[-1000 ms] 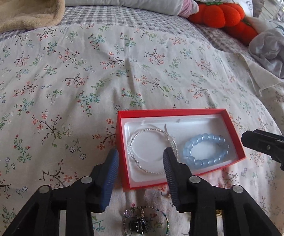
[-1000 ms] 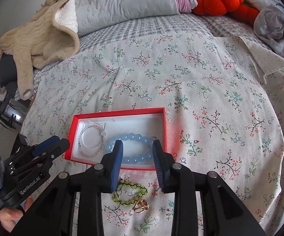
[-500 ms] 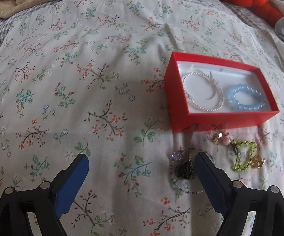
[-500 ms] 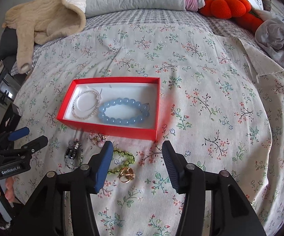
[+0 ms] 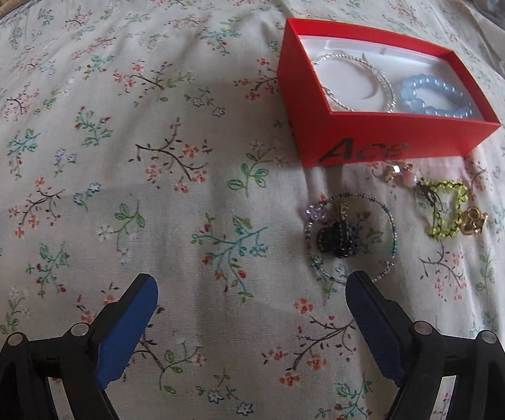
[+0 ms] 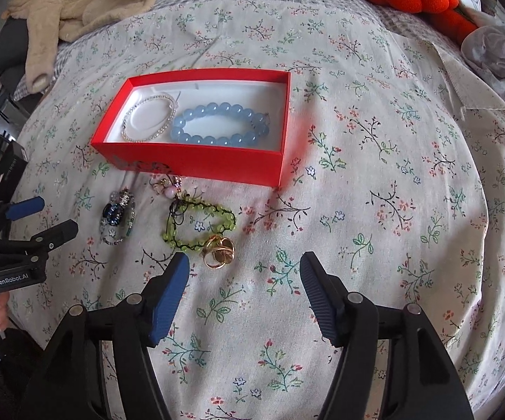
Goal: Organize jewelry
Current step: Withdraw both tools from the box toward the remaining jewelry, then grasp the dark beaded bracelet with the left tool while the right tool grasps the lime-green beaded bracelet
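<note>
The right claw (image 6: 243, 267) has just been opening its jaws, and nothing sits between them. It hangs low over the flowery bed cover (image 6: 375, 182). Just beside its left pad lies a gold ring (image 6: 219, 248), touching a green bead bracelet (image 6: 196, 224). The left claw (image 5: 252, 294) has also been opening and now stands wide apart, empty too. Near its right pad lies a thin wire bracelet with a dark charm (image 5: 348, 236).

Farther out sits the red box (image 6: 196, 162). Inside it are a silver bangle (image 6: 149, 117) and a blue bead bracelet (image 6: 219, 124). A small pink charm (image 6: 166, 189) lies just outside the box wall.

The gold ring looks small, hard and smooth, so it may slip out of the pads. It is best pinched across its band, gently. The green bracelet looks light and floppy, being beads on string. It will likely droop when lifted, so any part of the loop away from the ring will do. The wire bracelet looks thin and bendy, and a hard squeeze could bend it. The bed is soft, so pushing down may sink the small things into the cloth.
</note>
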### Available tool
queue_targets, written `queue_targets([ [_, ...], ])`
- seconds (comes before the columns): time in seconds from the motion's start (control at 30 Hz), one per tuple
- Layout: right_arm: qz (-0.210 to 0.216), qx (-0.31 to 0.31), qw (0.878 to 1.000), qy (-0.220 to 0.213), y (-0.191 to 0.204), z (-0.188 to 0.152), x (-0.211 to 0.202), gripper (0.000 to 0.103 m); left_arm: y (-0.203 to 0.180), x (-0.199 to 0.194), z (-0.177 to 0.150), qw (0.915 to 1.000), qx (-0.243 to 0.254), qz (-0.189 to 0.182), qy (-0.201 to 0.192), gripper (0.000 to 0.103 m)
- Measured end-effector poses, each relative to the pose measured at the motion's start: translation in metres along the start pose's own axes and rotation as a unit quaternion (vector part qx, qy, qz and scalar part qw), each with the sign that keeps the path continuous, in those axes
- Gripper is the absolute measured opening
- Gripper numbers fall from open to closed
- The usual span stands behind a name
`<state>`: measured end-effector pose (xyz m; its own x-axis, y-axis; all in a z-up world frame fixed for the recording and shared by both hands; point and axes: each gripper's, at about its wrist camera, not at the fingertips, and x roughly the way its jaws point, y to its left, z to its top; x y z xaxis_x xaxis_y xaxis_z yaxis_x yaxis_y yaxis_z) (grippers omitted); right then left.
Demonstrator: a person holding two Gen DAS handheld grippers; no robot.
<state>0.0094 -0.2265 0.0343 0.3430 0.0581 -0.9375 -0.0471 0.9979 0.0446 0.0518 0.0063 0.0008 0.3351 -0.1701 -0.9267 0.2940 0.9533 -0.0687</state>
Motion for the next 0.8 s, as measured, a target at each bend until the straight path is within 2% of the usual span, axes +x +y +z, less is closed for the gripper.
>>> queue_targets([
  [0.17,-0.009,0.006,1.000,0.003,-0.004,0.000,0.002,0.068,-0.009,0.008,0.001,0.9980,0.005,-0.062,0.015,0.088],
  [0.27,-0.008,0.012,1.000,0.002,-0.007,0.001,0.001,0.068,-0.006,0.016,0.004,0.9953,-0.024,-0.087,0.036,0.077],
  [0.33,-0.008,0.015,1.000,0.002,-0.009,0.003,0.001,0.068,-0.003,0.022,0.004,0.9929,-0.043,-0.099,0.050,0.066],
  [0.4,-0.008,0.020,1.000,0.003,-0.010,0.003,0.001,0.068,-0.001,0.028,0.004,0.9918,-0.057,-0.098,0.060,0.053],
  [0.53,-0.008,0.029,1.000,0.002,-0.013,0.006,0.001,0.068,-0.001,0.033,0.005,0.9920,-0.064,-0.091,0.060,0.041],
  [0.6,-0.008,0.034,0.999,0.002,-0.014,0.006,0.002,0.068,-0.003,0.035,0.006,0.9924,-0.063,-0.086,0.062,0.031],
  [0.73,-0.005,0.043,0.999,0.001,-0.015,0.008,0.003,0.068,-0.009,0.038,0.009,0.9944,-0.056,-0.065,0.062,0.019],
  [0.8,-0.004,0.049,0.999,0.001,-0.017,0.010,0.004,0.068,-0.012,0.040,0.011,0.9960,-0.048,-0.045,0.061,0.002],
])
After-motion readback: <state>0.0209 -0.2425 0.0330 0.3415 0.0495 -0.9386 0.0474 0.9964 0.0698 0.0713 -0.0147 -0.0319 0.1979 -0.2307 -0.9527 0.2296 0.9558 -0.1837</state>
